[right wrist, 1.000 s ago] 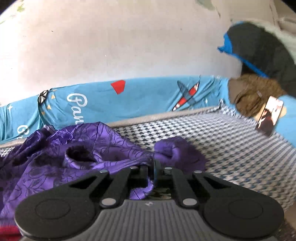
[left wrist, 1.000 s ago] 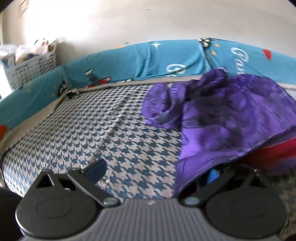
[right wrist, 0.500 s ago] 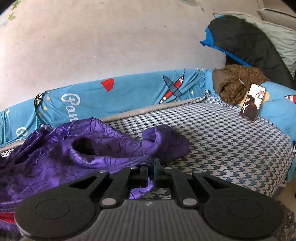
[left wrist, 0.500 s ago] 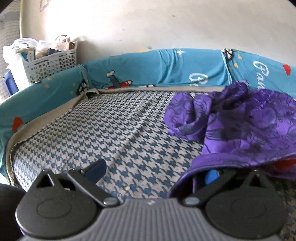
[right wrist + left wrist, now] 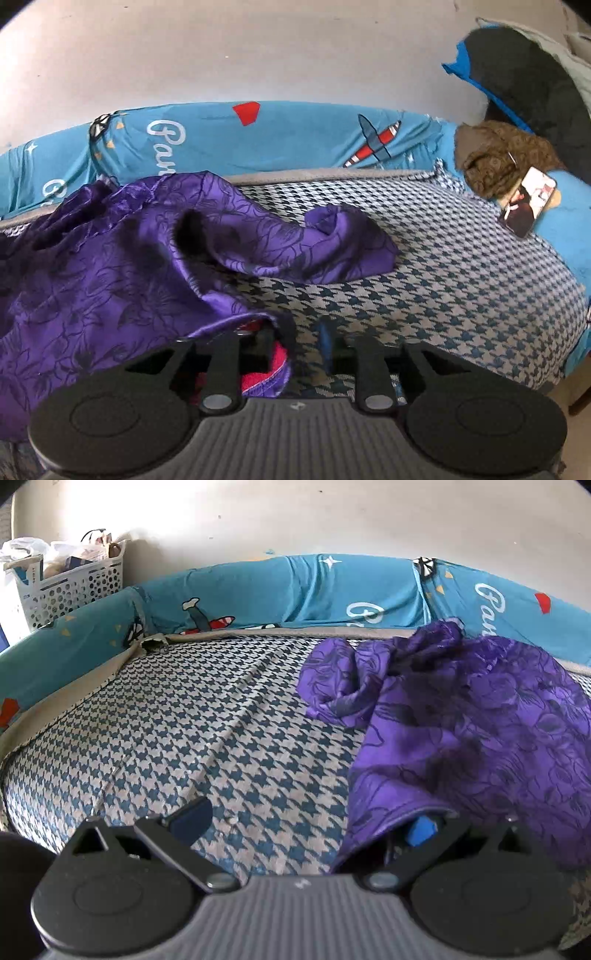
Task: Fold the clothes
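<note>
A crumpled purple floral garment [image 5: 480,720] lies on the blue-and-white houndstooth sheet [image 5: 203,720]. Its near hem drapes over the right finger of my left gripper [image 5: 306,823], whose jaws stand wide open over bare sheet. In the right wrist view the same purple garment [image 5: 129,266] fills the left side, one sleeve spread to the right. The jaws of my right gripper [image 5: 299,338] are opening. The hem hangs over its left finger and only sheet shows in the gap. A bit of red cloth [image 5: 258,373] peeks from under the hem.
A blue printed bumper [image 5: 332,590] rings the bed along the wall. A white basket [image 5: 74,587] stands at the far left corner. At the right end lie a brown cloth [image 5: 506,155], a phone [image 5: 526,201] and a dark pillow [image 5: 528,85].
My right gripper was shut on the purple hem; now its jaws have parted and the hem rests on the left finger. The left gripper stays open under the cloth.
</note>
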### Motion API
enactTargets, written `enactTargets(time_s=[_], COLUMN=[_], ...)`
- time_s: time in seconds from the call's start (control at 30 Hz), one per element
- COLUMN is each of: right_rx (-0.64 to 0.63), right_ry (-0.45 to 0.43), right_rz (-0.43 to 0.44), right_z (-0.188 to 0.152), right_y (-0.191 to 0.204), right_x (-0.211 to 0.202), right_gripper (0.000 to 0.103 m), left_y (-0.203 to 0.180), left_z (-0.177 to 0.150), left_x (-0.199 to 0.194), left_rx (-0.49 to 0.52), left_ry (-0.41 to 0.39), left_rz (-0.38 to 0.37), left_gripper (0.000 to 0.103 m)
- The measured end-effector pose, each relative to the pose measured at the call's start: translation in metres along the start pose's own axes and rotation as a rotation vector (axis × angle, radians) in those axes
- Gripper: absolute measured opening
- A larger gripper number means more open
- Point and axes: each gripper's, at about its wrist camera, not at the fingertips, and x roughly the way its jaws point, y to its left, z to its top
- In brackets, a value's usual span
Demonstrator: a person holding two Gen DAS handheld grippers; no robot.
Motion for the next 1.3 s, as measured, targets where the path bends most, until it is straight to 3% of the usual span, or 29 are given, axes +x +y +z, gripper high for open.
enactTargets(time_s=[0.37, 0.5, 0.6, 0.8, 1.03, 1.3], right_rx=[-0.044, -0.086, -0.105, -0.208, -0.240, -0.384], right_ry=[-0.002, -0.002, 0.014, -0.001, 0.007, -0.007], right_rz=[0.053, 0.089, 0.148, 0.195, 0.256, 0.325], right_z=[-0.008, -0.015, -0.022, -0.040, -0.051, -0.061], right_y=[0.012, 0.021, 0.028, 0.050, 0.060, 0.091], right_x=[-0.011, -0.019, -0.027, -0.043, -0.056, -0.060], right_gripper=[0.030, 0.042, 0.042, 0.045, 0.049, 0.050], left_y=[0.003, 0.003, 0.004, 0.005, 0.008, 0.007], left_z=[0.001, 0.002, 0.004, 0.009, 0.014, 0.021], left_x=[-0.003, -0.003, -0.002, 0.000, 0.003, 0.007], left_rx=[-0.024, -0.029, -0.043, -0.075, -0.107, -0.125], left_ry=[-0.027, -0.029, -0.029, -0.034, -0.035, -0.042], left_rz=[-0.002, -0.006, -0.011, -0.014, -0.021, -0.024], left_gripper=[0.103, 0.103, 0.103, 0.103, 0.103, 0.103])
